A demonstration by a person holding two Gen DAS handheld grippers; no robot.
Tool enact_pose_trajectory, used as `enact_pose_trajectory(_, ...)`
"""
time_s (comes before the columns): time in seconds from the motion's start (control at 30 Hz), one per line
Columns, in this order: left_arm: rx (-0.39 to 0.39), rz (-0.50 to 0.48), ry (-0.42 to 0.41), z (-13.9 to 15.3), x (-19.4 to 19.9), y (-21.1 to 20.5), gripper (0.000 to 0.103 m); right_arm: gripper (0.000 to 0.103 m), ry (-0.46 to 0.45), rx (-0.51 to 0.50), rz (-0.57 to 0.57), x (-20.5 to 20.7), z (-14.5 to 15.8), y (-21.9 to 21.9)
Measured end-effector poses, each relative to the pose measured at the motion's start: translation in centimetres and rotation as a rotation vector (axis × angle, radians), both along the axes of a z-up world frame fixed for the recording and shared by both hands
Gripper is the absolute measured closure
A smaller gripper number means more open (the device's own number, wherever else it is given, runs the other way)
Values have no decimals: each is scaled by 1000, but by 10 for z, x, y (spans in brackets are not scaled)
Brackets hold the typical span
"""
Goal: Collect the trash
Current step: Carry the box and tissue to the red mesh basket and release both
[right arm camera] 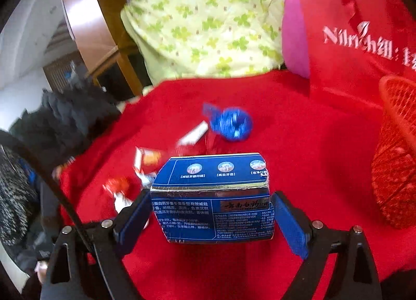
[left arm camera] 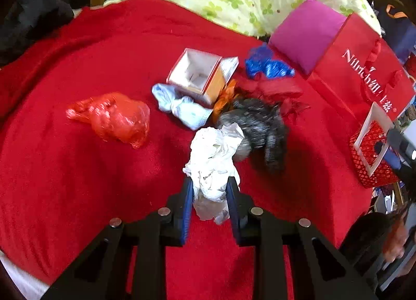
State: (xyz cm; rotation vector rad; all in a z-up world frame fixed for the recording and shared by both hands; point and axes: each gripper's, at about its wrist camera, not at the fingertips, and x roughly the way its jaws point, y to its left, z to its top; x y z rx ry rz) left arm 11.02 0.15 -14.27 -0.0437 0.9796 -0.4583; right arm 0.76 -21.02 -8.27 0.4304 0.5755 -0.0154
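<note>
Left wrist, tool [left arm camera: 210,191] clamping crumpled tissue [left arm camera: 213,159]

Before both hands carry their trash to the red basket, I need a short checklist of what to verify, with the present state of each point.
1. Left gripper jaws closed on the white crumpled paper: ok.
2. Paper free of the grey furry thing beside it: cannot tell, they lie touching.
3. Right gripper jaws holding the blue box: ok on its left side; a small gap seems to show at the right pad, so cannot tell if firm.
4. Red basket within view and upright: ok, its rim shows at the right.
5. Way from the box to the basket over the red cloth: ok, nothing between.
</note>
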Motion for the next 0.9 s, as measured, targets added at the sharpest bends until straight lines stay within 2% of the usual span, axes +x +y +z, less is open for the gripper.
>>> enact_pose_trajectory(0.13,2,-39,-89,39,-19,-16,76,11,-91,24,-52,-31,32,-24)
enact_pose_trajectory(0.3,-7,-178,-202,98,-45,-66,76,11,-188,40,-162,-73,69,-72)
enact_pose_trajectory(0.4,-26,-311,-247,126,-59,-119,76,10,-214,50,-232,-97,81,-106)
enact_pose_trajectory(0.57,-68,-506,-260,153,-77,-215,75,10,-239,130,-354,-139,82,-175)
enact_pose_trajectory(0.73,-90,-610,-259,161,-85,-303,74,9,-227,231,-440,-164,65,-233)
enact_pose_trajectory(0.83,-58,-643,-249,146,-83,-344,65,9,-201,289,-445,-170,49,-254)
enact_pose_trajectory(0.9,-26,-656,-227,129,-79,-366,44,9,-186,329,-436,-171,37,-266)
